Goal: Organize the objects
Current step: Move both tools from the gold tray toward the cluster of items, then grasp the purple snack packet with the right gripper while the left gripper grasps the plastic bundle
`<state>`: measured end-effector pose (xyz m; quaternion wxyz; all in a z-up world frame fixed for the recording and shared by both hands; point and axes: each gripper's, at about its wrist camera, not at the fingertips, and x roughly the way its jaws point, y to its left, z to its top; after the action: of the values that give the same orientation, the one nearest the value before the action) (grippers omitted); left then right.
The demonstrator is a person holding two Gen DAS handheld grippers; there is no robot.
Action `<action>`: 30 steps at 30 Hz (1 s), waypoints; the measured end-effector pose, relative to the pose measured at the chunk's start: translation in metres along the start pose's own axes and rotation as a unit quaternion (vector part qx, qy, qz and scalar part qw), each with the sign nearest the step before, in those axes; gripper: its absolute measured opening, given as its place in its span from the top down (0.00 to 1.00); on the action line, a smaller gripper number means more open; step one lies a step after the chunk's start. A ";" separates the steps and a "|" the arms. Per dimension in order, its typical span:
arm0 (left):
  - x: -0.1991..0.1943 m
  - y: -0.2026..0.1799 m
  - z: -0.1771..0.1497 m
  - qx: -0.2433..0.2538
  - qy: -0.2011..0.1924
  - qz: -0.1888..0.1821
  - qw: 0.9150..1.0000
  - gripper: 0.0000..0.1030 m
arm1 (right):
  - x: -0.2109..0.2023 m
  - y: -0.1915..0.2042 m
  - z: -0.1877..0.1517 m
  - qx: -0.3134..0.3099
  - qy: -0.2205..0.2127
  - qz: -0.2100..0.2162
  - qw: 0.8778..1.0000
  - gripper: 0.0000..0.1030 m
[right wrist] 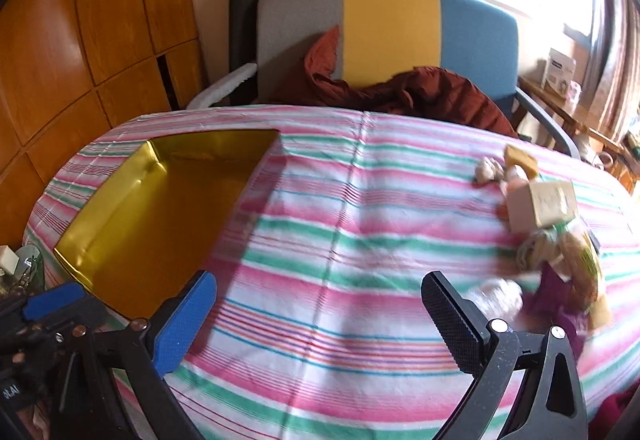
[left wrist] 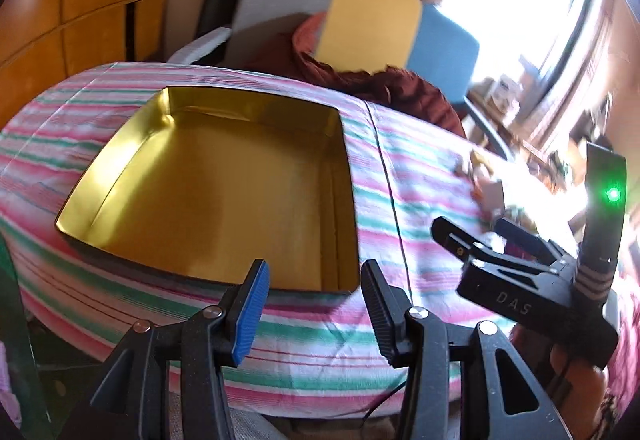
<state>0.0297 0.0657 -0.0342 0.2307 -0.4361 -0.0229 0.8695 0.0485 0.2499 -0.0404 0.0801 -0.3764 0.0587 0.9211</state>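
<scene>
Gold-lined tin sits empty on the striped cloth; the left gripper hangs partly open over its near rim, holding nothing. From the right wrist, the right gripper gapes wide and empty, the heap of small objects just beyond its black finger.
</scene>
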 end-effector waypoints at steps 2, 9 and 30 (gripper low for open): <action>0.003 -0.010 -0.004 0.021 0.006 0.003 1.000 0.54 | -0.003 -0.019 -0.010 0.014 -0.003 -0.006 1.000 0.00; 0.011 -0.044 -0.022 0.050 0.024 -0.032 0.998 0.54 | -0.011 -0.106 -0.042 0.129 -0.003 -0.052 0.990 0.00; 0.040 -0.095 -0.022 0.105 0.062 -0.099 0.988 0.53 | 0.003 -0.206 -0.087 0.185 -0.022 -0.130 0.974 0.59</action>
<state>0.0620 0.1637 -0.0546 0.3610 -0.4584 0.0399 0.8112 0.1454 0.4372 -0.1137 0.2687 -0.3395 0.1765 0.8840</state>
